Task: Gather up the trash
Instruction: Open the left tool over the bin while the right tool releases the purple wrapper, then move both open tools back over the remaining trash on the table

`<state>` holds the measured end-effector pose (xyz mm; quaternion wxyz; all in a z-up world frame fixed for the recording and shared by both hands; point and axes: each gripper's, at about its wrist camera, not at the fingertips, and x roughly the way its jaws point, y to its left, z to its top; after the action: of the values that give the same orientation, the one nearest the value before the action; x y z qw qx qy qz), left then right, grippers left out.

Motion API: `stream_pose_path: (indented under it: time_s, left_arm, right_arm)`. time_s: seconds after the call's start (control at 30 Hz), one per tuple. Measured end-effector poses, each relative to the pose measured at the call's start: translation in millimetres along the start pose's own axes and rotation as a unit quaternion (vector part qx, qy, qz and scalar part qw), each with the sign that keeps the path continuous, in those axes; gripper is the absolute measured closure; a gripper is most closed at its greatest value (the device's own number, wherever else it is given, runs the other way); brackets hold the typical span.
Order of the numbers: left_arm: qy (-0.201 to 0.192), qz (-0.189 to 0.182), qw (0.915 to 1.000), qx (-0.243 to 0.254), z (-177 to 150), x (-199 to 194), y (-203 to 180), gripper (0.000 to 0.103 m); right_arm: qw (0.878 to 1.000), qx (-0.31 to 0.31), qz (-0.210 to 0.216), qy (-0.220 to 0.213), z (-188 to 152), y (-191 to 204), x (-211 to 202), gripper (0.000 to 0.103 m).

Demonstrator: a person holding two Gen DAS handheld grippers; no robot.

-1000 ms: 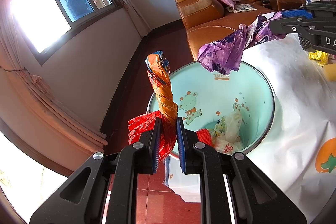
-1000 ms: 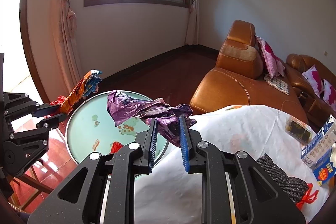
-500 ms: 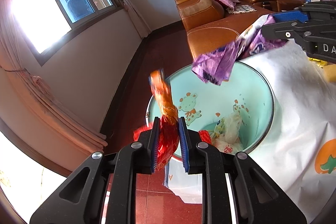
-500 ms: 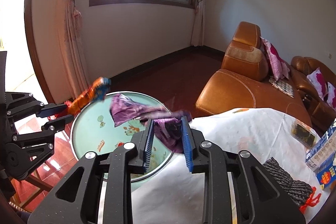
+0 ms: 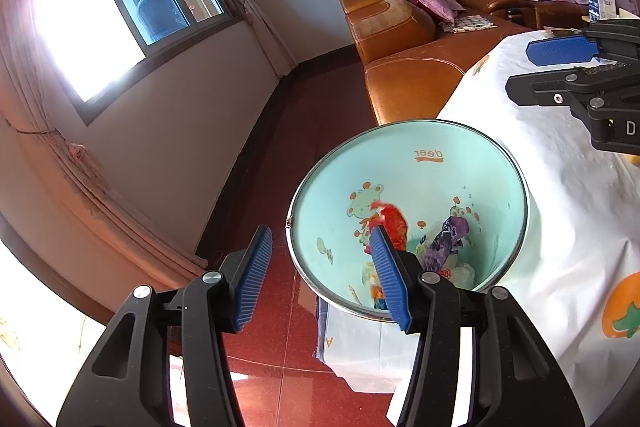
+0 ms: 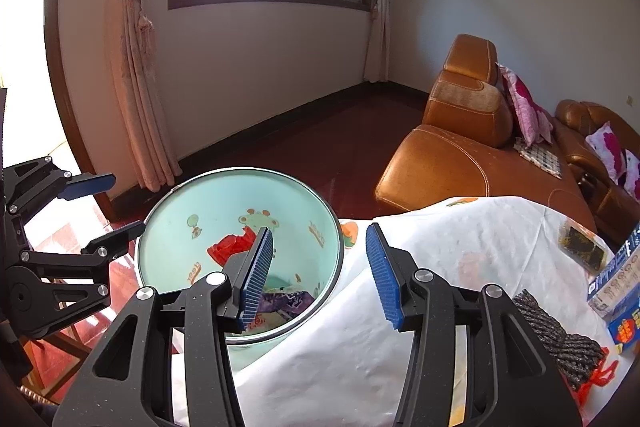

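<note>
Left tool (image 5: 324,275) and right tool (image 6: 320,271) now gape wide, empty; a second ago each pinched a wrapper; below them, the orange wrapper (image 5: 394,227) and purple wrapper (image 5: 446,243) lie inside the mint bin (image 5: 416,143) beside the worktop (image 6: 460,247); more trash remains rightward.

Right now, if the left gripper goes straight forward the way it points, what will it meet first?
Probably the rim of the mint-green trash bin. The open left gripper straddles that near edge, one finger over the red floor, the other over the bin's mouth. Depth is unclear, so it might pass just above the rim.
</note>
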<state>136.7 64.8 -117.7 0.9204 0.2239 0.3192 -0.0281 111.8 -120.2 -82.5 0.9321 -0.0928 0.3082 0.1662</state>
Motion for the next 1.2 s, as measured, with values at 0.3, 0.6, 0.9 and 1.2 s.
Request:
stream_pose_path:
  time_s: [0.3, 0.6, 0.9, 1.2]
  left_arm:
    - [-0.001, 0.001, 1.0, 0.002, -2.5, 0.3, 2.0, 0.047]
    - [-0.002, 0.0, 1.0, 0.002, -2.0, -0.5, 2.5, 0.047]
    - [-0.004, 0.001, 1.0, 0.0, -0.4, -2.1, 2.4, 0.047]
    - [-0.011, 0.003, 0.9999, 0.001, 1.6, -9.5, -0.1, 0.038]
  right_arm:
    - [1.0, -0.002, -0.003, 0.001, -2.2, 2.5, -1.5, 0.054]
    - [1.0, -0.002, -0.005, 0.001, -4.0, 3.4, -3.4, 0.054]
    - [1.0, 0.001, -0.006, -0.004, -4.5, 1.8, -10.4, 0.054]
    - [1.0, 0.012, -0.01, -0.006, -8.3, -3.2, -17.7, 0.05]
